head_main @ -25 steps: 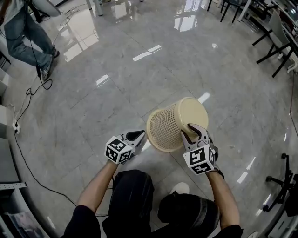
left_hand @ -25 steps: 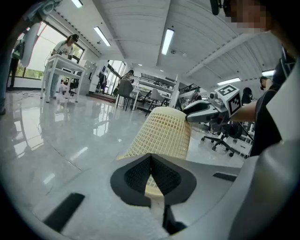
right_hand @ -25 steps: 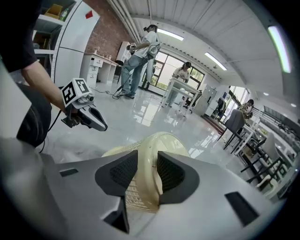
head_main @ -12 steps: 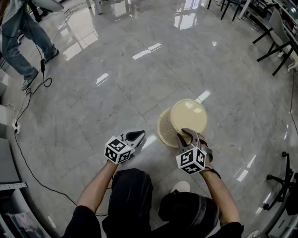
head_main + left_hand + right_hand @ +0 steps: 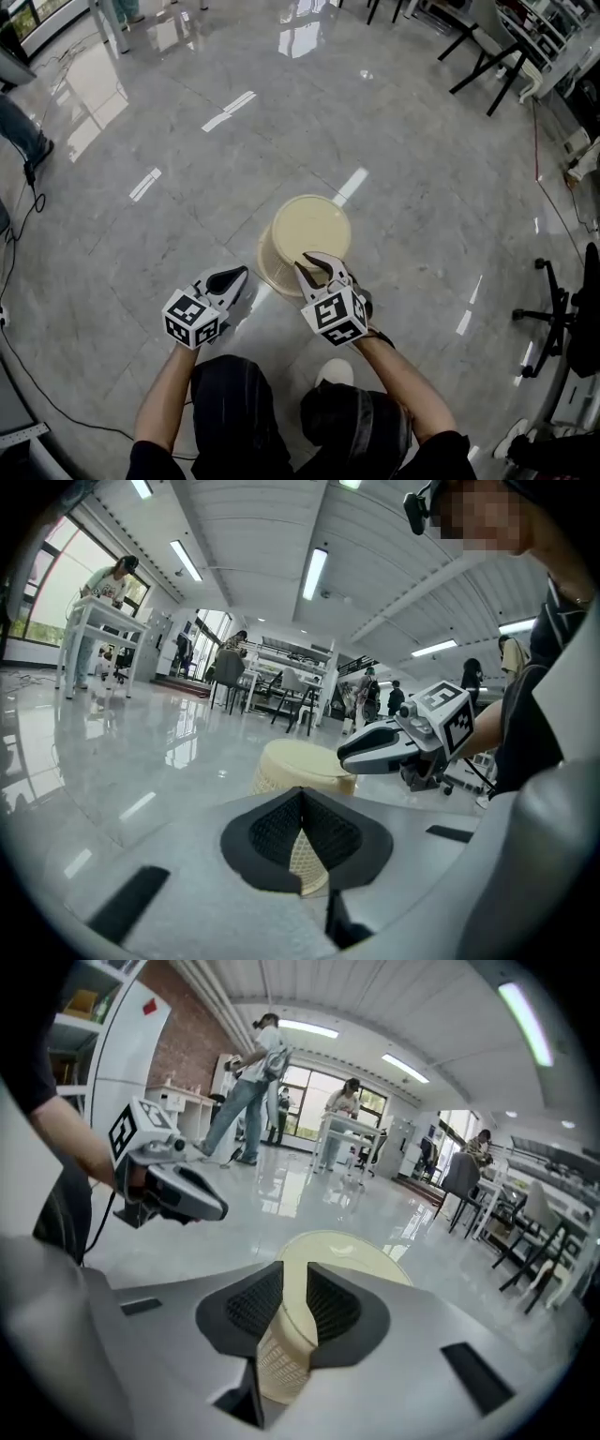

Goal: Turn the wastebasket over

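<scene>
My right hand-held gripper (image 5: 314, 264) is closing on the upturned wastebasket (image 5: 302, 223) at its base edge, left hand-held gripper (image 5: 234, 276) shut, empty; I'd seat it flat before releasing

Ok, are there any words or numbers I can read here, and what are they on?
No words or numbers can be read.
The left cube and the right cube show only black-and-white square patterns.
The wastebasket is plain.
A red mark on a white panel is too small to read.
</scene>
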The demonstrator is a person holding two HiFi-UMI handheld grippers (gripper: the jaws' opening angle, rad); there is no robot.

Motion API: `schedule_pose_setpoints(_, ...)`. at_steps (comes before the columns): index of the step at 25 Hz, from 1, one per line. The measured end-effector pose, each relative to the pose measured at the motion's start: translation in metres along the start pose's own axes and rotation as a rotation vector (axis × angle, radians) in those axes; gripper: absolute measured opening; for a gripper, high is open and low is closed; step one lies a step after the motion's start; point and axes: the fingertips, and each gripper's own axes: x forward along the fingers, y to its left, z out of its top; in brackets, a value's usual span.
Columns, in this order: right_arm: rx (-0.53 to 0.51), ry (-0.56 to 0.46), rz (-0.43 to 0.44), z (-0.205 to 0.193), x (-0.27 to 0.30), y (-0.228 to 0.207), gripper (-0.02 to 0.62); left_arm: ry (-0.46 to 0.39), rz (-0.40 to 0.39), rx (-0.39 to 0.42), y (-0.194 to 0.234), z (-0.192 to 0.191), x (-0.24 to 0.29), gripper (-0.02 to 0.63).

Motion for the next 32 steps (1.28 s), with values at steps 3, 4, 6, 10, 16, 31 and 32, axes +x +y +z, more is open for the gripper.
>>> schedule_pose_setpoints(3, 0.112, -0.029, -0.028, 0.001, -0.009, -0.020, 0.079, -0.009, -0.025, 0.008, -0.007, 0.011, 0.013, 0.008)
schedule_pose_setpoints(4, 0.157, -0.030, -0.037, -0.002, -0.012, -0.026, 0.073, -0.014, -0.030, 0.010, -0.010, 0.015, 0.017, 0.008)
schedule_pose_setpoints(6, 0.248, -0.029, -0.050, -0.009, -0.019, -0.036, 0.053, -0.025, -0.041, 0.016, -0.016, 0.024, 0.025, 0.008)
schedule_pose_setpoints(10, 0.317, -0.030, -0.086, -0.026, -0.032, -0.054, 0.026, -0.057, -0.054, 0.043, -0.029, 0.044, 0.045, 0.008)
schedule_pose_setpoints(16, 0.331, -0.055, -0.095, -0.033, -0.049, -0.068, 0.020, -0.052, -0.088, 0.075, -0.047, 0.063, 0.072, 0.008)
schedule_pose_setpoints(31, 0.453, -0.030, -0.132, 0.137, -0.243, -0.133, 0.020, -0.003, -0.080, 0.049, -0.143, 0.283, 0.014, 0.008)
schedule_pose_setpoints(32, 0.453, -0.029, -0.133, 0.161, -0.263, -0.138, 0.020, 0.000, -0.069, 0.054, -0.150, 0.309, 0.003, 0.008)
